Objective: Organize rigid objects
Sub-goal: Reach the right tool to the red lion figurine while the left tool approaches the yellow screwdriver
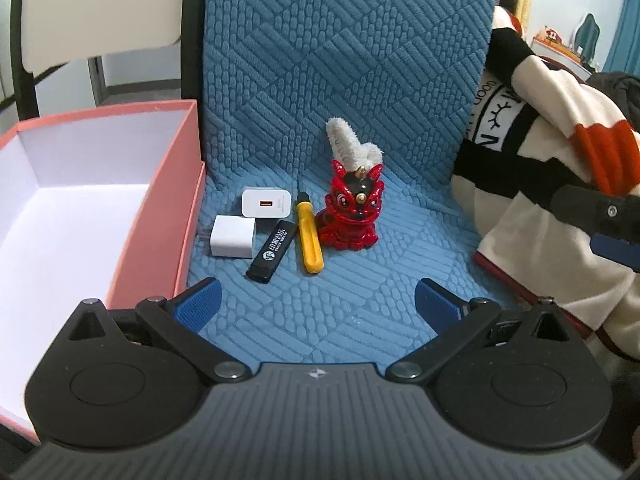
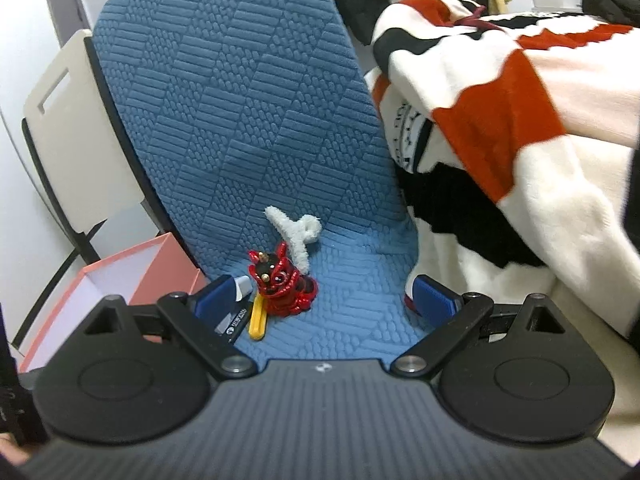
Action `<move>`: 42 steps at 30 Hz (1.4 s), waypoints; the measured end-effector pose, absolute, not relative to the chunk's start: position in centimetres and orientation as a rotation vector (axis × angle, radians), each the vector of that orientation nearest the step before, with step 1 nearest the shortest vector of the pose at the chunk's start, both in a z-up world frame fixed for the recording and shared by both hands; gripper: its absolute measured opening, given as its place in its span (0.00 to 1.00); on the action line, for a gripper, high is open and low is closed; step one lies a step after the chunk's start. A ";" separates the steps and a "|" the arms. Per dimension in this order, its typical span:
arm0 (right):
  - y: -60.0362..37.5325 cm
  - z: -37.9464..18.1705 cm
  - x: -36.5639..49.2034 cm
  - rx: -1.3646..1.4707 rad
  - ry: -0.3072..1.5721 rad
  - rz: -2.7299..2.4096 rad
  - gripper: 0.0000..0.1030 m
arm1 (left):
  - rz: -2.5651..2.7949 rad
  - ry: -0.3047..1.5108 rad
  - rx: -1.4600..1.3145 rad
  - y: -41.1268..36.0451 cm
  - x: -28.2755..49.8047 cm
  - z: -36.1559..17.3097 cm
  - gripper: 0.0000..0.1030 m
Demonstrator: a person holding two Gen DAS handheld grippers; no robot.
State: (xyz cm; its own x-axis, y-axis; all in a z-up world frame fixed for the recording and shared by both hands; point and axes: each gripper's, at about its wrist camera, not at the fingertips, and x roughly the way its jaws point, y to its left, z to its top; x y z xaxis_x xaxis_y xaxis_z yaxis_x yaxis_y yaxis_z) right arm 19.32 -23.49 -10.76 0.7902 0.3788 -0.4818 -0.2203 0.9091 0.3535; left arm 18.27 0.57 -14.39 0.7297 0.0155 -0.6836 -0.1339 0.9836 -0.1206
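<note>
On the blue quilted seat [image 1: 340, 312] lie two white chargers [image 1: 232, 236] [image 1: 266, 203], a black USB stick [image 1: 273, 251], a yellow-handled screwdriver [image 1: 308, 238], a red lion figurine [image 1: 352, 212] and a white fluffy hair claw [image 1: 354, 146] behind it. My left gripper [image 1: 316, 300] is open and empty, in front of these items. My right gripper [image 2: 326, 294] is open and empty, hovering near the figurine [image 2: 280, 284], the screwdriver [image 2: 258, 322] and the hair claw [image 2: 296, 236]. Its left finger hides part of a charger and the USB stick [image 2: 236, 320].
An open pink box [image 1: 160, 216] with a white inside stands left of the seat; it also shows in the right wrist view [image 2: 156, 264]. A red, white and black blanket [image 1: 552, 184] [image 2: 520, 140] lies to the right. The right gripper's tip [image 1: 612, 232] shows at the left wrist view's right edge.
</note>
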 end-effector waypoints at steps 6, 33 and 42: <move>-22.2 -11.4 21.4 0.280 0.559 0.352 0.92 | 0.094 0.730 -0.183 0.9 19.3 -15.2 1.00; -17.4 -14.6 29.2 0.207 0.695 0.508 0.69 | 0.105 0.730 -0.190 2.0 24.8 -19.3 0.55; -15.1 -15.8 31.4 0.182 0.764 0.563 0.69 | 0.095 0.746 -0.203 2.5 26.6 -20.4 0.48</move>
State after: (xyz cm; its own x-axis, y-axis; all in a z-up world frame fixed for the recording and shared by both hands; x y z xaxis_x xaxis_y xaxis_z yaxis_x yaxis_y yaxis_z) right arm 31.41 -15.09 -15.81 0.5838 0.5438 -0.6029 -0.4154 0.8381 0.3536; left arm 26.57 2.48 -20.44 0.7312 0.0136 -0.6820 -0.1578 0.9760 -0.1498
